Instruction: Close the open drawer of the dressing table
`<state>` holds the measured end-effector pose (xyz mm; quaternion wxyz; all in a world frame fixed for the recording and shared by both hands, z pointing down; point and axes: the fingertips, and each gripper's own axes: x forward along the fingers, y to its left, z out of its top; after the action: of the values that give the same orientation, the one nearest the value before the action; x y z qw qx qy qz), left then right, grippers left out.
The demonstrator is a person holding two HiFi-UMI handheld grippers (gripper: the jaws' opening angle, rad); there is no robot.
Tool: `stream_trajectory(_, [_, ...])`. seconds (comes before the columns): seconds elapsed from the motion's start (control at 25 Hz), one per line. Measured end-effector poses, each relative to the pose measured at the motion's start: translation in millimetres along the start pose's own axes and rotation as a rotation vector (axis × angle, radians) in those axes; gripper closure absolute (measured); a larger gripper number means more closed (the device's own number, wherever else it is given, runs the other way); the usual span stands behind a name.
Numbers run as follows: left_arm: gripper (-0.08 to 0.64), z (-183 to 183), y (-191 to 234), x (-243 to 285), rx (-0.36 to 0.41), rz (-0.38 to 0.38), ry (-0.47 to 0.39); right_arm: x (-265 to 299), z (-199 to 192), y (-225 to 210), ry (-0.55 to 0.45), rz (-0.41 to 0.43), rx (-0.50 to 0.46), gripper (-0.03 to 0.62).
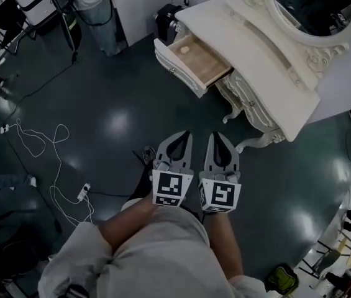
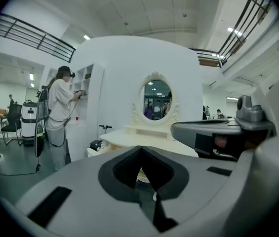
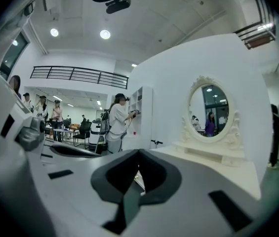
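Where the dark glossy floor (image 1: 113, 117) spread wide, the white dressing table (image 1: 268, 61) stood by a white wall (image 2: 129, 73); its drawer (image 1: 194, 61) hung pulled out, well apart from the left gripper (image 1: 184, 135) and right gripper (image 1: 215, 135), side by side, jaws together on nothing; a white cable (image 1: 56, 185) lay leftward.

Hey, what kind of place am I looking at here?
Probably a studio or lab hall, not a home: the dressing table stands before a curved white partition, cables trail over the floor, and a railed gallery runs overhead.
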<state>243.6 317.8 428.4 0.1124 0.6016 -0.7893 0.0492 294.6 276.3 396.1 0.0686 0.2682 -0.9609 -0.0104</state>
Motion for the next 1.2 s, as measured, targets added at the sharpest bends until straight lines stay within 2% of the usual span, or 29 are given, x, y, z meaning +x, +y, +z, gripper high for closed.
stream_trajectory(0.4, [0.554,-16,53,38,-0.059,0.029,0.052,65,-17,14,0.077,0.052,-0.028,0.577])
stream_trajectory(0.72, [0.554,-9,117,67,-0.057,0.065,0.068,129,-10,36,0.079,0.094,-0.027,0.577])
stream_trajectory(1.0, [0.554,-7,165,83,-0.046,0.065,0.097,179,-8,67,0.094,0.129,-0.020,0.577])
stream_trajectory(1.2, [0.554,-12,201,100,-0.028,0.049,0.133,217,-16,86,0.128,0.165,-0.050,0.577])
